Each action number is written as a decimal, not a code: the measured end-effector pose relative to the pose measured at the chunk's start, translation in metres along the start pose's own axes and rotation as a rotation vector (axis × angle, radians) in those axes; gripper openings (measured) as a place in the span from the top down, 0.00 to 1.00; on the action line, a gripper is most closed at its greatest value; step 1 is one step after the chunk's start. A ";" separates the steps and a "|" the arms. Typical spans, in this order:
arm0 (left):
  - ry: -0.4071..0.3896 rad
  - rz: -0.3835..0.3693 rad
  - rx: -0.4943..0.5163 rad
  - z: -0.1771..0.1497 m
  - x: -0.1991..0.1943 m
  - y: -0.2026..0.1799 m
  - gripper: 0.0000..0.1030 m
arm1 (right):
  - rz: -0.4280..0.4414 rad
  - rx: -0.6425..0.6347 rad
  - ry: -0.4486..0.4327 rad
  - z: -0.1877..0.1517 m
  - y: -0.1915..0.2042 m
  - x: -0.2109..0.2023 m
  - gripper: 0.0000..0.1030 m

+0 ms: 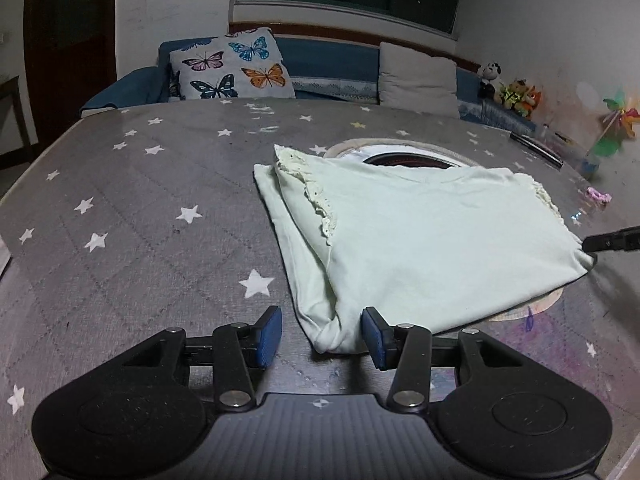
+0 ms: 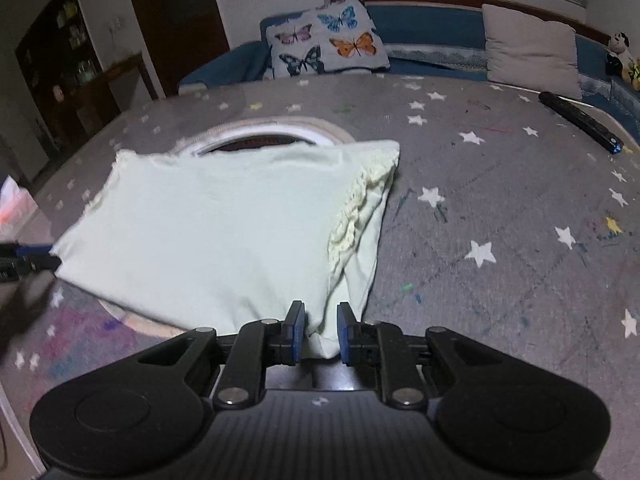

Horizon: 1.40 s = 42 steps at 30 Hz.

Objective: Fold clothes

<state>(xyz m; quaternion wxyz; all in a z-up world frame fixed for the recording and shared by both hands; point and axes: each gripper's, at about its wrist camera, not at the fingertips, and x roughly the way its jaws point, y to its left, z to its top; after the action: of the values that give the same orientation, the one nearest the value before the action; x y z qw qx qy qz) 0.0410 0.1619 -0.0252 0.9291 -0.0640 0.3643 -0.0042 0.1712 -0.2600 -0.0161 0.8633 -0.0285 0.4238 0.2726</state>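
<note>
A pale green top [image 1: 420,232] with lace-trimmed sleeves lies folded on the grey star-print table [image 1: 140,220]. My left gripper [image 1: 322,338] is open at the table's near edge, and the top's near left corner lies loose between its blue pads. In the right wrist view the same top [image 2: 224,232] spreads ahead and to the left. My right gripper [image 2: 321,334] is part open, and the top's near right corner sits in the narrow gap between its pads. Each gripper shows at the other view's edge: the right one [image 1: 608,240], the left one [image 2: 28,260].
A round ring with a dark centre [image 1: 400,156] shows from under the top's far edge. A dark remote [image 2: 580,124] lies far right. A pink trinket [image 1: 598,196] and a pinwheel [image 1: 616,124] sit near the right edge. Behind the table, a blue sofa holds a butterfly pillow [image 1: 232,66].
</note>
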 end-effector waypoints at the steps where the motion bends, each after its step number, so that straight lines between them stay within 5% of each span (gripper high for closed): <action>1: -0.005 -0.003 -0.004 0.000 -0.001 0.000 0.54 | 0.014 0.020 -0.015 0.003 -0.002 -0.001 0.85; 12: -0.024 -0.025 -0.052 0.001 -0.004 0.003 0.54 | 0.051 0.246 -0.052 0.014 -0.026 0.029 0.89; 25: -0.026 -0.037 -0.066 0.002 -0.002 0.006 0.56 | -0.043 0.152 -0.076 0.016 -0.011 0.035 0.95; 32: -0.048 -0.098 0.119 0.001 -0.008 -0.021 0.54 | -0.049 0.145 -0.070 0.017 -0.011 0.035 0.94; 36: -0.044 -0.082 0.103 0.005 -0.002 -0.017 0.54 | -0.053 0.141 -0.067 0.016 -0.010 0.035 0.93; 39: -0.035 -0.112 0.111 0.003 0.001 -0.014 0.56 | -0.058 0.139 -0.065 0.016 -0.009 0.034 0.93; 42: -0.023 -0.130 0.130 0.001 0.002 -0.014 0.70 | -0.062 0.137 -0.062 0.017 -0.009 0.035 0.92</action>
<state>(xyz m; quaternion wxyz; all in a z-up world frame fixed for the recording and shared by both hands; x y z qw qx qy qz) 0.0438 0.1482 -0.0242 0.9331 -0.0269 0.3477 -0.0875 0.2047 -0.2474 -0.0328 0.8840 0.0258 0.4133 0.2168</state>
